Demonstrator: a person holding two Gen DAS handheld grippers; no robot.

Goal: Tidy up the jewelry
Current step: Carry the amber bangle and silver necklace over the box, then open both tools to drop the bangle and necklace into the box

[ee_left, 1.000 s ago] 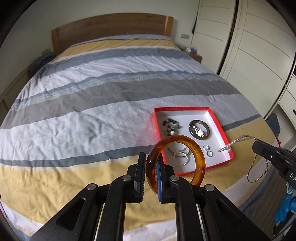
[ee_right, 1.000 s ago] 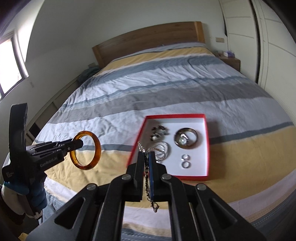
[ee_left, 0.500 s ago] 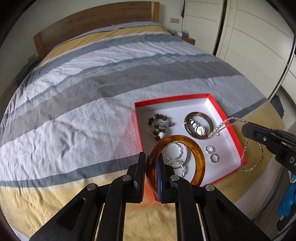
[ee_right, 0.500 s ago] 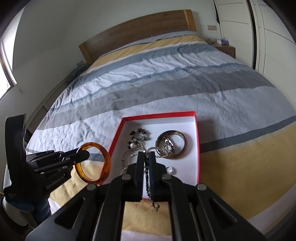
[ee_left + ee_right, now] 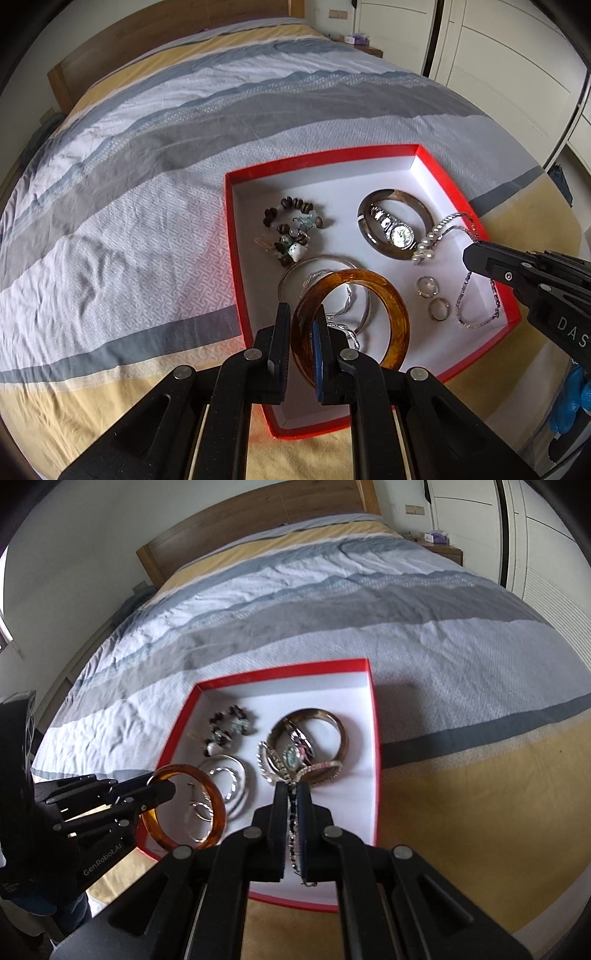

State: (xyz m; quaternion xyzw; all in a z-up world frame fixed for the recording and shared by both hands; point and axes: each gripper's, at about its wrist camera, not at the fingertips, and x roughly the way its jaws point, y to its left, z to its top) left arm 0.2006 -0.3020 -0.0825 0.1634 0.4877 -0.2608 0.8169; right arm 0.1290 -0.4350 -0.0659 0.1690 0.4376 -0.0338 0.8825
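Note:
A red box with a white inside (image 5: 424,155) lies on the bed and also shows in the right wrist view (image 5: 373,686). My left gripper (image 5: 300,325) is shut on an amber bangle (image 5: 395,306), held upright over the box's near left part; it also shows in the right wrist view (image 5: 218,805). My right gripper (image 5: 292,790) is shut on a silver chain (image 5: 439,232) that hangs over the box's right side. In the box lie a beaded bracelet (image 5: 291,229), a watch inside a brown bangle (image 5: 397,230), silver hoops (image 5: 321,269) and two rings (image 5: 432,295).
The bed has a striped grey, white and yellow cover (image 5: 147,166) and a wooden headboard (image 5: 240,520). White wardrobe doors (image 5: 498,55) stand to the right, with a bedside table (image 5: 443,546) beside them. The bed's near edge runs just below the box.
Both grippers have moved forward and down over the box. The amber bangle and the chain now hang above its inside, the chain's pearl end by the watch.

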